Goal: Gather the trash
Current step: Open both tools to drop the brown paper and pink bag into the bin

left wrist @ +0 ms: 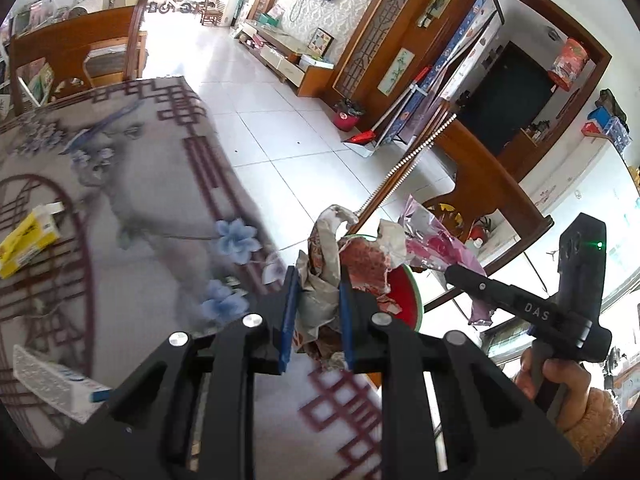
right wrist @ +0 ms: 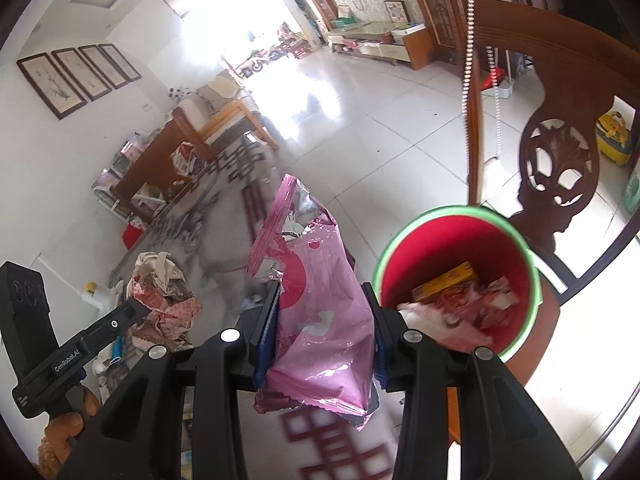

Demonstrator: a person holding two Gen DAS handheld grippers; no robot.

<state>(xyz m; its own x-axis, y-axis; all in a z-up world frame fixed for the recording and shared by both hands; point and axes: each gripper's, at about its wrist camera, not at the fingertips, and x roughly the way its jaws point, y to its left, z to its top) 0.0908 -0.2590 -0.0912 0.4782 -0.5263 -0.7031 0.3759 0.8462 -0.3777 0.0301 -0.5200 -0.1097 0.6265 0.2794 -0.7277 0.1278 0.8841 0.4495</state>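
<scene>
- The right gripper [right wrist: 324,336] is clamped on a pink foil snack bag [right wrist: 316,300], its blue pads pressing the bag's two sides; the bag stands up between the jaws with its torn, silvery mouth uppermost.
- From this gripper the red bin [right wrist: 456,240] with the green rim lies just to the right and a little ahead, its open mouth facing up; the bag's long axis runs roughly upright, beside the rim rather than over the opening.
- The bin already holds a yellow box [right wrist: 444,284] and crumpled red-and-white wrappers.
- The left gripper [left wrist: 316,320] is closed on a crumpled wad of paper [left wrist: 320,280], grey and reddish, bunched tightly between the blue pads.
- From the left wrist view the bin shows only as a red sliver just beyond the wad, with the right gripper's pink bag between.
- The right hand looks nearer the bin, so its bag probably goes in first.
- A patterned tablecloth [left wrist: 140,200] lies below, with a yellow packet [left wrist: 28,240] well to the left.
</scene>
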